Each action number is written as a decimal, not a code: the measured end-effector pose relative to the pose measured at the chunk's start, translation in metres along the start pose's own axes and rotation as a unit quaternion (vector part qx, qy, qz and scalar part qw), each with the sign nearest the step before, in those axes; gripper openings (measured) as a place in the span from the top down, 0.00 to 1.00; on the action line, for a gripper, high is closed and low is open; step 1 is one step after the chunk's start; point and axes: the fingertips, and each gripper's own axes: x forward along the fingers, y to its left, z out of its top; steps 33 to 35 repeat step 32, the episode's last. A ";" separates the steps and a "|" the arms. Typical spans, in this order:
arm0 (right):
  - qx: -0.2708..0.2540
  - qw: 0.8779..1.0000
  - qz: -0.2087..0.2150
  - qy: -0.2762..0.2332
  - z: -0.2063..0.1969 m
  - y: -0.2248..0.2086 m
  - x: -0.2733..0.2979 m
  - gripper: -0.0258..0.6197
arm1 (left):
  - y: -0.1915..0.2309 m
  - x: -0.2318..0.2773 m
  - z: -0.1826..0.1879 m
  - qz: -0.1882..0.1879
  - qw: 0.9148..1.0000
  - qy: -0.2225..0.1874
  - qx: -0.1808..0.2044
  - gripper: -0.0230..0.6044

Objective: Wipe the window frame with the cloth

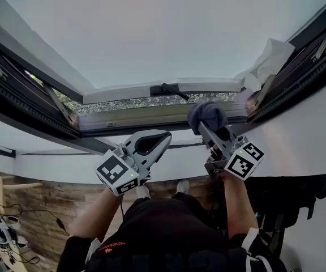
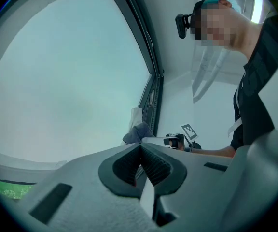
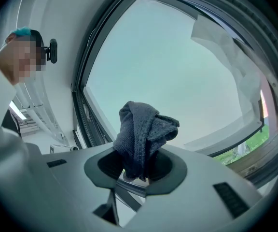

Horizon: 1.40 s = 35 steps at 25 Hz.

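**Head view.** We see the right gripper (image 1: 204, 127) raised toward the window frame (image 1: 146, 118). A dark cloth (image 1: 207, 115) is bunched at its tip, near the lower rail; we cannot tell whether it touches. The left gripper (image 1: 164, 137) hangs beside it, below the frame.

**Left gripper view.** Its fingers (image 2: 156, 163) meet, with nothing between them.

**Right gripper view.** The fingers (image 3: 105, 165) clamp the cloth's lower end, and the wad stands above them.

We judge that wiping is at hand. The next move calls for pressing the wad onto the rail and sweeping along it.
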 end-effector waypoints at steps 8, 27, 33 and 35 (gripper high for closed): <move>-0.011 1.000 0.023 0.005 -0.001 0.019 0.018 0.80 | 0.013 -0.017 0.005 0.022 1.000 -0.009 0.003 0.93; -0.024 0.998 0.046 0.019 -0.001 0.036 0.041 0.80 | 0.030 -0.026 0.012 0.041 0.999 -0.019 0.001 0.93; -0.025 0.998 0.047 0.021 0.000 0.032 0.046 0.80 | 0.036 -0.024 0.012 0.042 0.999 -0.020 0.000 0.93; -0.025 0.998 0.047 0.021 0.000 0.032 0.046 0.80 | 0.036 -0.024 0.012 0.042 0.999 -0.020 0.000 0.93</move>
